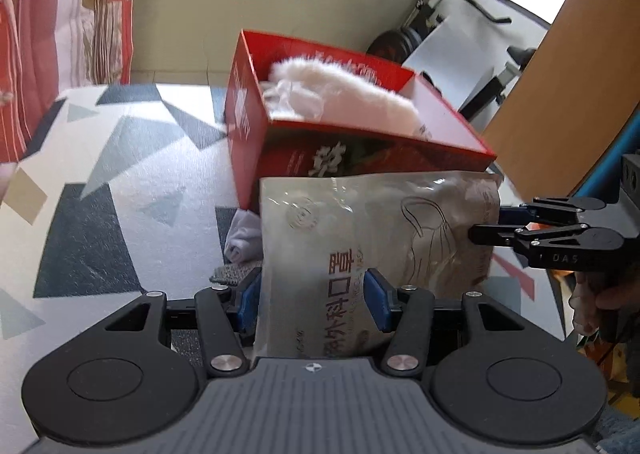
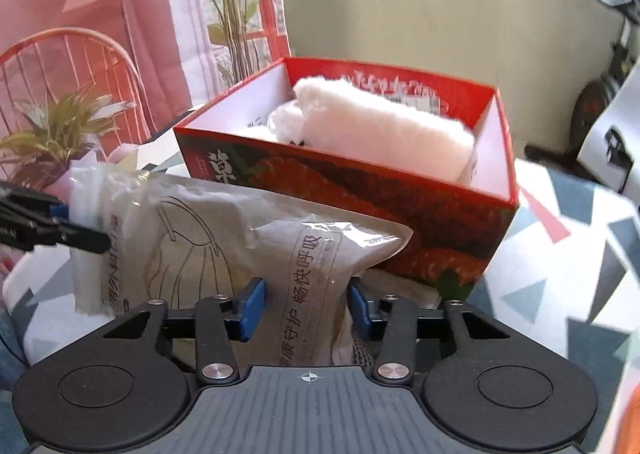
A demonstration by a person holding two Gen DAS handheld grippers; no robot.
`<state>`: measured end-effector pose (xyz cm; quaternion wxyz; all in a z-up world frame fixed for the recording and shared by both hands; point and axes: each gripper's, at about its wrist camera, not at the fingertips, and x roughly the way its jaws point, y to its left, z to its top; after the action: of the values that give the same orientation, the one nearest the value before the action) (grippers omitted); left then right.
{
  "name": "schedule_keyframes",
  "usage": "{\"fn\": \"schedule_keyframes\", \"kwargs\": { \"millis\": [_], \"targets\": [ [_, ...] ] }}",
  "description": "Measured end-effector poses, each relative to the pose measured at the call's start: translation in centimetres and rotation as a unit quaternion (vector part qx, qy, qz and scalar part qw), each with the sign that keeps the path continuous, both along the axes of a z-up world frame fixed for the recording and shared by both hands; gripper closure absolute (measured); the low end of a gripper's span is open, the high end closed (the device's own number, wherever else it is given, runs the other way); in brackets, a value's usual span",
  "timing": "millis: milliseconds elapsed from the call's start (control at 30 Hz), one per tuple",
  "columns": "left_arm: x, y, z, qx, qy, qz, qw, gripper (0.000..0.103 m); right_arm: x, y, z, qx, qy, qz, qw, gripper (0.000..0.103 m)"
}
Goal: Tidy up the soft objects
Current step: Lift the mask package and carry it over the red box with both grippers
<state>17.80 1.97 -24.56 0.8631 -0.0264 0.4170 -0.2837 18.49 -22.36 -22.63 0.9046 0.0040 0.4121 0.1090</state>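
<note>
Both my grippers pinch one crinkly beige plastic pouch with printed line art: left gripper clamps one end, right gripper squeezes the other. Pouch hangs just in front of the open red cardboard box, which holds a fluffy white bundle. Grey-and-white triangle-patterned desk below

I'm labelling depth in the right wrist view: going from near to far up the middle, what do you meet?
Right gripper → plastic packet held between its jaws → red box → white fluffy cloth inside the box → beige wall.
</note>
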Motion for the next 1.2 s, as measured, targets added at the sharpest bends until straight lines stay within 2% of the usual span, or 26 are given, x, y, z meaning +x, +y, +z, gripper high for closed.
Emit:
{"fn": "schedule_keyframes", "kwargs": {
  "millis": [167, 400, 533, 633, 700, 800, 933, 1033, 1133, 1200],
  "targets": [
    [-0.6, -0.2, 2.0, -0.004, -0.032, 0.007, 0.9995, 0.047, -0.6, -0.3, 2.3, 0.008, -0.032, -0.004, 0.999, 0.07],
    [-0.3, -1.3, 6.7, -0.009, -0.112, 0.021, 0.9935, 0.048, -0.4, -1.6, 7.2, 0.032, -0.106, -0.02, 0.994, 0.07],
    [1.7, -2.4, 9.3, -0.037, -0.149, 0.036, 0.9876, 0.048, 1.1, -2.4, 10.0, 0.018, -0.157, -0.033, 0.987, 0.07],
    [4.0, -3.5, 10.5, -0.068, -0.161, 0.053, 0.9831, 0.048, 2.8, -3.3, 11.1, -0.001, -0.185, -0.043, 0.982, 0.07],
    [6.1, -4.5, 10.5, -0.083, -0.154, 0.059, 0.9828, 0.048, 4.1, -4.2, 11.3, -0.01, -0.2, -0.055, 0.978, 0.069],
    [9.4, -6.1, 9.3, -0.093, -0.11, 0.069, 0.9871, 0.049, 6.8, -5.6, 10.1, -0.007, -0.184, -0.074, 0.98, 0.069],
    [11.8, -8.2, 6.9, -0.066, -0.081, 0.062, 0.9926, 0.05, 9.3, -6.9, 7.3, 0.007, -0.131, -0.089, 0.987, 0.07],
    [12.8, -9.5, 5.4, -0.046, -0.056, 0.045, 0.9963, 0.05, 10.1, -7.3, 5.6, 0.005, -0.111, -0.1, 0.989, 0.07],
    [13.5, -10.6, 4.2, -0.005, -0.041, 0.038, 0.9984, 0.049, 10.3, -7.9, 4.3, 0.032, -0.089, -0.098, 0.991, 0.076],
    [14.1, -10.7, 3.4, 0.002, -0.024, 0.045, 0.9987, 0.05, 10.8, -7.6, 3.6, 0.035, -0.07, -0.091, 0.993, 0.076]
  ]
}}
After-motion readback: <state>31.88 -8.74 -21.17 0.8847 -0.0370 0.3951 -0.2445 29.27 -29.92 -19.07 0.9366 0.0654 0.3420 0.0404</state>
